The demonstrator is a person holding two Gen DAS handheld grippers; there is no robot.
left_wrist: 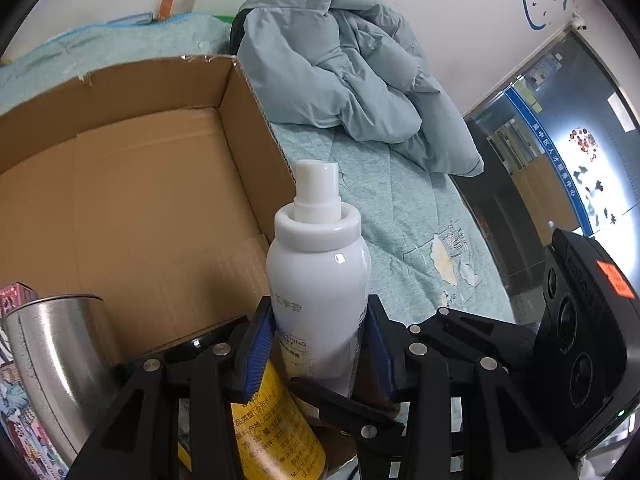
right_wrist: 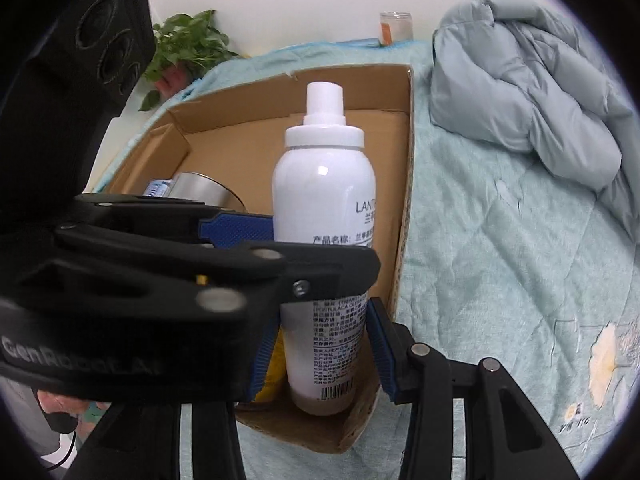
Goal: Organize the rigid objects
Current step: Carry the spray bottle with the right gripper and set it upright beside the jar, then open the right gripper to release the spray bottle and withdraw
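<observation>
Spray bottle: white spray bottle (right_wrist: 324,208) stands upright in the near right corner of the cardboard box (right_wrist: 248,152), base on the box floor.
Left gripper: left gripper (left_wrist: 318,344), jaws part open, blue pads pressed on the bottle's sides.
Right gripper: right gripper (right_wrist: 320,344) grips the same bottle lower down.
Box contents: steel cup (left_wrist: 60,352) at 9 o'clock of the bottle; yellow can (left_wrist: 276,432) at 7 o'clock.
Surroundings: teal bedspread (right_wrist: 500,280); grey-blue jacket (right_wrist: 528,92) at 2 o'clock.

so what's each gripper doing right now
left gripper: jaws closed on the white spray bottle
right gripper: jaws closed on the same bottle, lower down
</observation>
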